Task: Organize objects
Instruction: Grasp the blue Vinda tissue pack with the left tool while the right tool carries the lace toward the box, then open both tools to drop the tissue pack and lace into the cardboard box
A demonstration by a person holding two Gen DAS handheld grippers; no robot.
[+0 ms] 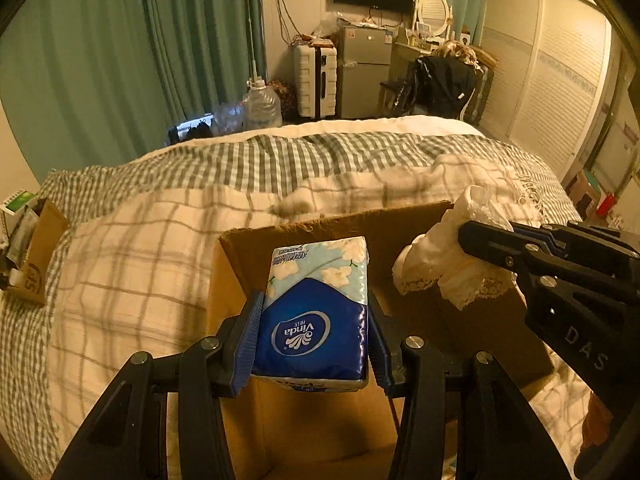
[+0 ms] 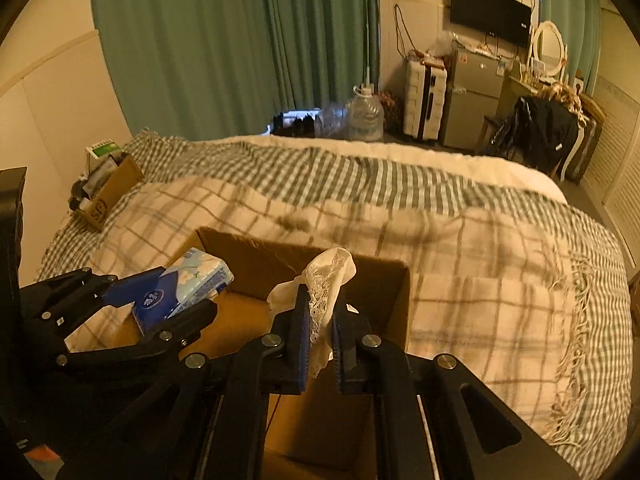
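Jaws clamped on tissue pack [image 1: 316, 312], lace cloth [image 2: 326, 280] over checked bed [image 2: 460, 248].

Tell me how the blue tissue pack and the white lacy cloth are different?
The tissue pack is a firm blue rectangle with flowers; the lacy cloth is white, soft and crumpled. The left hand-held gripper holds the tissue pack; the right hand-held gripper pinches the lacy cloth. Both hang above the open cardboard box.
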